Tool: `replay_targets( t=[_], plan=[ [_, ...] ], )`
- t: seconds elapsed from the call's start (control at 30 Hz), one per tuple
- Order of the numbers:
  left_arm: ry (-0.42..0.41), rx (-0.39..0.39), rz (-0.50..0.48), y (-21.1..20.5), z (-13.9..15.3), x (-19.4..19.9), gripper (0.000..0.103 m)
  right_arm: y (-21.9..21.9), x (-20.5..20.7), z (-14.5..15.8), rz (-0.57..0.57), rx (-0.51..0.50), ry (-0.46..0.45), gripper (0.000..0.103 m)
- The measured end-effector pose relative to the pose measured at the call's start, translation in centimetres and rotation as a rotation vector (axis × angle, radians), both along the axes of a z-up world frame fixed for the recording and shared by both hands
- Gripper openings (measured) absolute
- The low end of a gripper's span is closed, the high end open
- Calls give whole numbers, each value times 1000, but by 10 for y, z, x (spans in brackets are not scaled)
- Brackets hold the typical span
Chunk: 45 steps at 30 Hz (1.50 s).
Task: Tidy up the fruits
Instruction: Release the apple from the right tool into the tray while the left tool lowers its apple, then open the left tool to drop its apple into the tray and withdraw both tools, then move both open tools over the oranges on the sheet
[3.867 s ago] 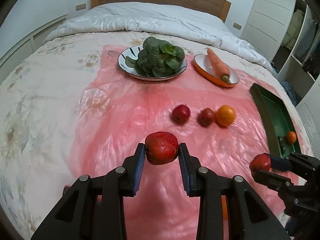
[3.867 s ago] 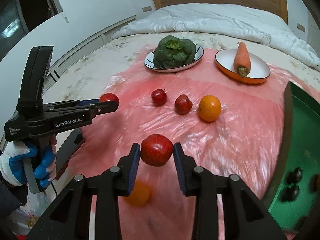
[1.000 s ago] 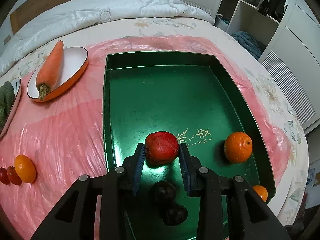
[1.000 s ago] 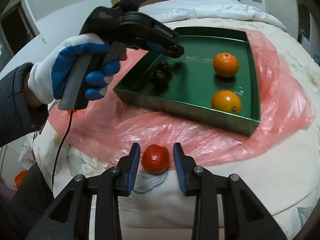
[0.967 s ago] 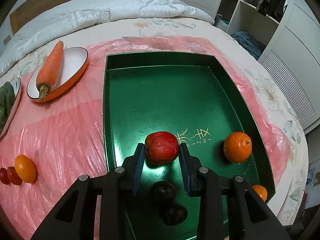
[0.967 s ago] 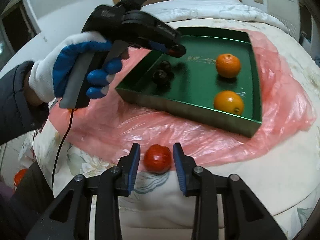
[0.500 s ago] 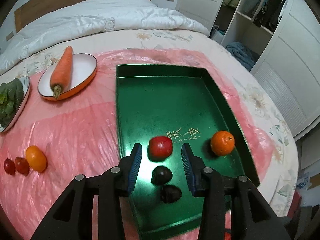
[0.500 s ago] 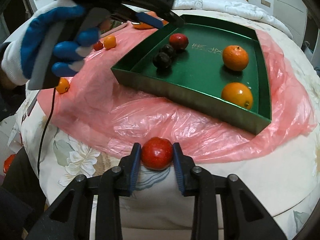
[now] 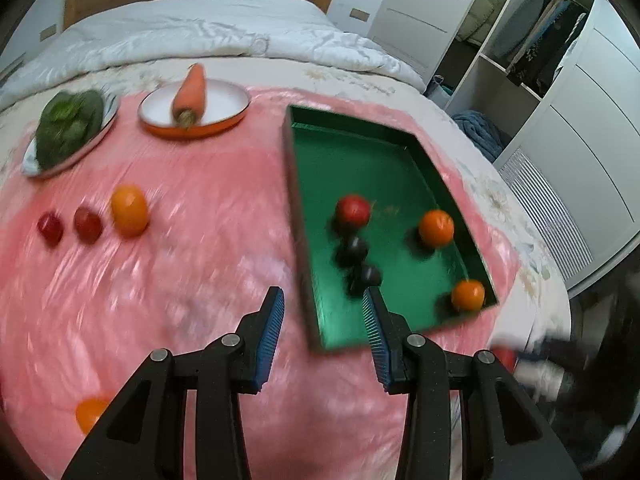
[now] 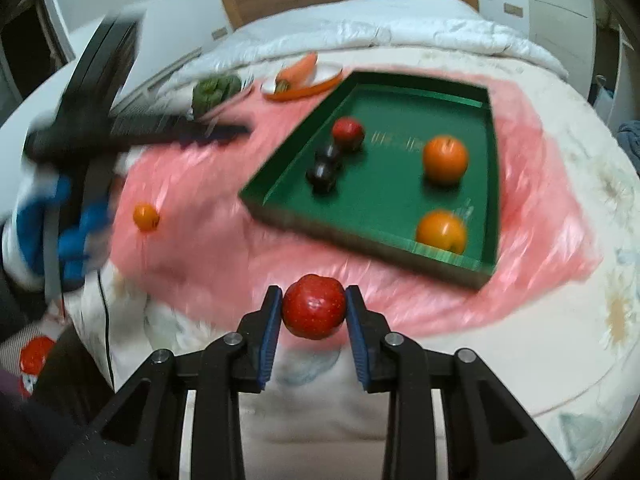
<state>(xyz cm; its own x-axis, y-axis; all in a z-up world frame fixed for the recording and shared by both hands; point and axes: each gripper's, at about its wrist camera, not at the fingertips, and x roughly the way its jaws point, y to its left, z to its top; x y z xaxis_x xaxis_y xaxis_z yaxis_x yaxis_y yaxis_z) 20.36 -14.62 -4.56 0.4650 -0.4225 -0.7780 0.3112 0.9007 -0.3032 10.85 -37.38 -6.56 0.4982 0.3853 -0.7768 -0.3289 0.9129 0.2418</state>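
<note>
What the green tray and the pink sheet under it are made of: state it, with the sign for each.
Green tray: probably lacquered metal or hard plastic; its straight thin walls and glossy floor mirror the fruit. Which of the two cannot be told.
Pink sheet: thin plastic film; it is translucent, crinkled and glints.

Five fruits (image 9: 352,209) in tray (image 9: 420,152), right of plates (image 9: 224,104)

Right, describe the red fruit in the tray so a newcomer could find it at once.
Find the green tray on the pink sheet over the bed. Along its left wall runs a line of three small round fruits, and the red fruit is the far one, beside two dark plums. It is the only red thing in the tray; the oranges sit by the opposite wall.
</note>
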Motion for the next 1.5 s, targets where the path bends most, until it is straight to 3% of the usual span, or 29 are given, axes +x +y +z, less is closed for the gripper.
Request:
replay_targets(
  t=[0.17,0.4,0.67,0.83,0.9,0.93,0.97,1.17,1.27,1.5],
  plan=[
    [11,20,-6,17,-12,-36,36,-5,36,10,-70,10,-35,40],
    [11,44,-36,32,-24,-90,37,0,82,-19,-157,-14,25,41],
    [-21,85,-34,62,-29,-137,37,10,99,-40,-196,-82,75,41],
    [-47,75,44,96,-26,-145,43,17,100,-38,-201,-139,80,41],
    [-48,72,69,106,-26,-145,43,18,97,-35,-209,-150,73,52],
    [-49,73,79,111,-26,-143,43,18,95,-32,-217,-159,64,75],
    [-54,76,92,116,-26,-144,43,18,94,-30,-222,-163,59,84],
    [-76,87,147,138,-23,-142,43,24,84,-6,-223,-161,-5,84],
    [-80,94,173,149,-22,-135,43,49,83,13,-152,-143,-63,84],
    [-84,108,200,161,-24,-119,43,112,102,19,21,-92,-81,84]
  ],
)
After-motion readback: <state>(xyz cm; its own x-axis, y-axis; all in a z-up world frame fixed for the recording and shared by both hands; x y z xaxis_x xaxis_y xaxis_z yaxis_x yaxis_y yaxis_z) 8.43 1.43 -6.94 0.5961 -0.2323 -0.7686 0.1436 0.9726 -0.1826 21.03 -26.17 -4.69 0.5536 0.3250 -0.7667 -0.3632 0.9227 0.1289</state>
